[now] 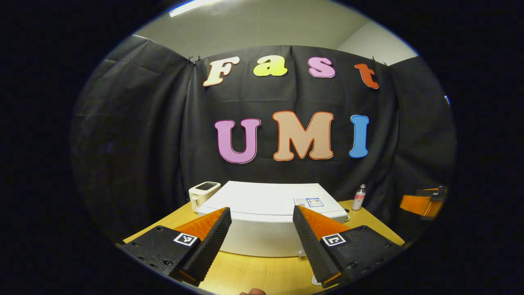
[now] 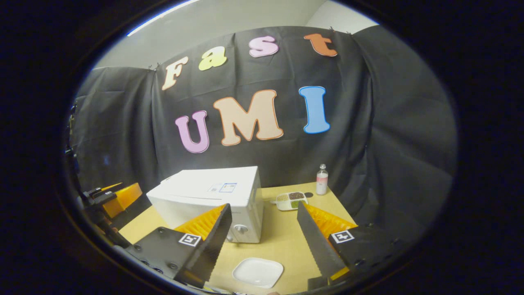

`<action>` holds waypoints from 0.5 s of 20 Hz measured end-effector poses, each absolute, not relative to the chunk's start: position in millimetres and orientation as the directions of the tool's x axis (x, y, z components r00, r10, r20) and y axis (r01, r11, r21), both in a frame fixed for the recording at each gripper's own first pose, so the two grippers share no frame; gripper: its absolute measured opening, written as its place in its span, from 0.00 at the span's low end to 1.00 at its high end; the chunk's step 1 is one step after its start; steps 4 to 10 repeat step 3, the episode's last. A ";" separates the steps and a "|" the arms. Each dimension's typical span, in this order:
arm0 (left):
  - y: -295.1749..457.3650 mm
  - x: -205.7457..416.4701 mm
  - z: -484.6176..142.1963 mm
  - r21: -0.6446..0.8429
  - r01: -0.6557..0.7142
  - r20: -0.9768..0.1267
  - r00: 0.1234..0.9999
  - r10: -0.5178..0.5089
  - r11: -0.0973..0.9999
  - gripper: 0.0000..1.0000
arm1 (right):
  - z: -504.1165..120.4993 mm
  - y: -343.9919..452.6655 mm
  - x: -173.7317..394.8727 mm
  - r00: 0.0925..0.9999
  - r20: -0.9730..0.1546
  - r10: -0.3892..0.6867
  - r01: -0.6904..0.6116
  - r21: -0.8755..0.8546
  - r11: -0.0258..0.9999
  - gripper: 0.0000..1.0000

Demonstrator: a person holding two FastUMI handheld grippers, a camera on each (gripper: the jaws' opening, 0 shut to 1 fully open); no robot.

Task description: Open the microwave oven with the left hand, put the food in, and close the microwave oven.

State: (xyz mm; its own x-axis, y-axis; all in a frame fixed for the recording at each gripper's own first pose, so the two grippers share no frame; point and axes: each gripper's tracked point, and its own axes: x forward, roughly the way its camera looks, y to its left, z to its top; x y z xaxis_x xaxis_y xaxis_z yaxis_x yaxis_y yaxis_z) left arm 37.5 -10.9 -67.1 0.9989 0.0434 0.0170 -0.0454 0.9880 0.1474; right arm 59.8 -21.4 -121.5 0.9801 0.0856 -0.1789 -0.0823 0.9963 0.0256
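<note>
White and boxy, one microwave sits shut on the wooden table. Both claws, left gripper and right gripper, are wide open, holding nothing. One food tray waits right of the microwave, near one bottle. One small plate lies in front. Nothing is started; next, I think, the left claw must reach the door.

One microwave oven is counted on the surface, with its door closed. One toaster is seen at its far left. One bottle is counted at the far right, one divided food tray near it, and one white plate at the near edge.
</note>
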 end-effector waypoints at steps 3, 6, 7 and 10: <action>-15.3 30.7 -70.1 0.164 -0.045 0.011 0.999 0.043 0.985 0.95 | -124.9 -22.1 53.6 0.978 -0.187 0.096 -0.093 0.021 0.995 0.91; -15.3 30.7 -70.1 0.164 -0.045 0.011 0.999 0.043 0.985 0.95 | -124.9 -22.1 53.6 0.978 -0.187 0.096 -0.093 0.021 0.995 0.91; -15.3 30.7 -70.1 0.164 -0.045 0.011 0.999 0.043 0.985 0.95 | -124.9 -22.1 53.6 0.978 -0.187 0.096 -0.093 0.021 0.995 0.91; -15.3 30.7 -70.1 0.164 -0.045 0.011 0.999 0.043 0.985 0.95 | -124.9 -22.1 53.6 0.978 -0.187 0.096 -0.093 0.021 0.995 0.91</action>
